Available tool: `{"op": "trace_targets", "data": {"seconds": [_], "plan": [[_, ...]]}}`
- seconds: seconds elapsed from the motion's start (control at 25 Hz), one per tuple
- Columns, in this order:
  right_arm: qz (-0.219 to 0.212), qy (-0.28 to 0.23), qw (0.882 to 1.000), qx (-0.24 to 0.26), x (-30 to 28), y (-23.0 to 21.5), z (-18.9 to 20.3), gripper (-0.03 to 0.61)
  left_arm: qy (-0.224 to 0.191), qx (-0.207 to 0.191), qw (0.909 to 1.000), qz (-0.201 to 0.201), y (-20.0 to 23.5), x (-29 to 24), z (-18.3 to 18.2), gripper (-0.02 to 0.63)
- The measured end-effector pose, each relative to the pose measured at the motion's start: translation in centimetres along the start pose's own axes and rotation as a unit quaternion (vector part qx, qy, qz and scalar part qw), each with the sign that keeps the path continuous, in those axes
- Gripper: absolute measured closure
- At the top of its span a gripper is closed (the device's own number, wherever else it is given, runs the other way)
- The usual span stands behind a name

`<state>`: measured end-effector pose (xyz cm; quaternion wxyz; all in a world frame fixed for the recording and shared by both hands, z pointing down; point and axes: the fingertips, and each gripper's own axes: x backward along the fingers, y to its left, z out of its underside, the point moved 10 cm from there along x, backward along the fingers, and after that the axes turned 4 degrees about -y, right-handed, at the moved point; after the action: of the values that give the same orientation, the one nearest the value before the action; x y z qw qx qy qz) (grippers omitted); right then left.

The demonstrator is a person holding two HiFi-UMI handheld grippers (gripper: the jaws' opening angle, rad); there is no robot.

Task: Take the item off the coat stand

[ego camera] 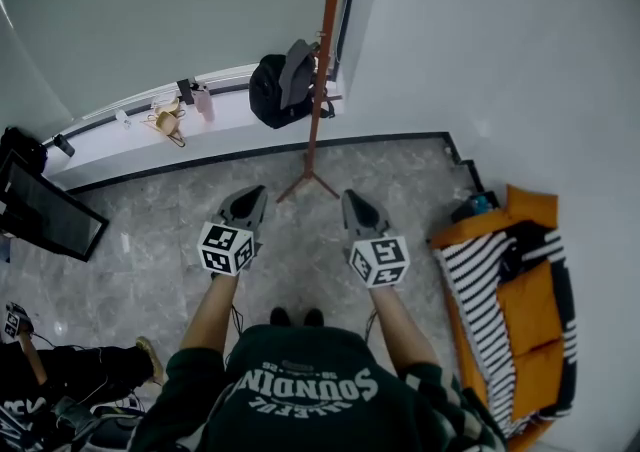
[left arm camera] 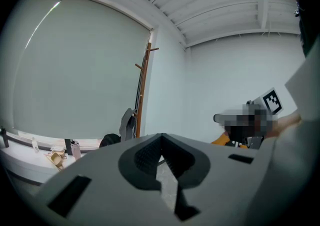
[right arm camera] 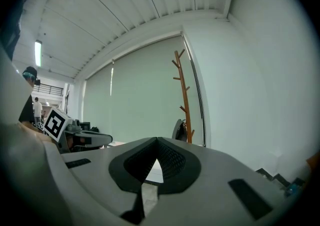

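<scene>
In the head view, at about 9 o'clock from the person, a dark screen (ego camera: 45, 212) stands on the grey marble floor (ego camera: 150, 240). Further, at about 11 o'clock, a white window ledge (ego camera: 120, 140) carries some small things, among them a wooden hanger (ego camera: 168, 123).

The left gripper (ego camera: 257, 193) is held out in front of the body and points to about 12 o'clock. In the left gripper view its two jaws are pressed together at the tips (left arm camera: 161, 138), and nothing is between them.

The black backpack (ego camera: 283, 88), with grey straps, is at 12 o'clock from both grippers and well apart from them. It hangs low against the pole of the wooden coat stand (ego camera: 322, 70), on the 9 o'clock side of the pole, at the height of the ledge. If it also rests on the ledge, I cannot tell. The feet of the stand are on the floor between the two gripper tips and beyond them.

The right gripper (ego camera: 351, 196) points the same way, beside the left one. Its jaws (right arm camera: 156, 141) are also closed on each other and hold nothing.

At about 3 o'clock an orange sofa (ego camera: 535, 340) stands by the white wall, with a black-and-white striped cloth (ego camera: 485, 290) lying over it.
</scene>
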<state>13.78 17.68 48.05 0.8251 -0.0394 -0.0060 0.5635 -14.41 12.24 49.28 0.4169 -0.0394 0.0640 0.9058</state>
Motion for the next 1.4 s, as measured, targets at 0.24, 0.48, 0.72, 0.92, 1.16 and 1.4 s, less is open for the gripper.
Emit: {"op": "trace_targets", "data": {"seconds": [0.24, 0.48, 0.72, 0.92, 1.16, 1.4], "plan": [[-0.004, -0.002, 1.0, -0.004, 0.1, -0.4, 0.3, 0.58, 0.002, -0.001, 1.0, -0.003, -0.4, -0.2, 0.2, 0.614], [-0.01, 0.004, 1.0, -0.008, 0.6, -1.6, 0.7, 0.58, 0.007, -0.001, 0.9999, -0.01, -1.4, -0.7, 0.1, 0.614], [-0.021, 0.011, 1.0, -0.012, 0.7, -2.5, 1.1, 0.578, 0.011, 0.004, 0.9997, -0.02, -2.4, -0.7, 0.7, 0.614], [-0.032, 0.016, 0.999, -0.013, -0.1, -3.2, 1.5, 0.58, 0.012, 0.01, 0.9995, -0.027, -2.2, -1.4, 1.1, 0.614], [-0.033, 0.014, 0.999, -0.009, -3.2, -3.8, 1.8, 0.578, 0.003, 0.012, 0.9993, -0.035, 0.3, -3.2, 1.3, 0.614], [-0.036, 0.018, 0.999, -0.001, -8.4, -5.4, 1.8, 0.578, 0.004, 0.02, 0.9994, -0.028, 3.9, -7.4, 1.5, 0.614]]}}
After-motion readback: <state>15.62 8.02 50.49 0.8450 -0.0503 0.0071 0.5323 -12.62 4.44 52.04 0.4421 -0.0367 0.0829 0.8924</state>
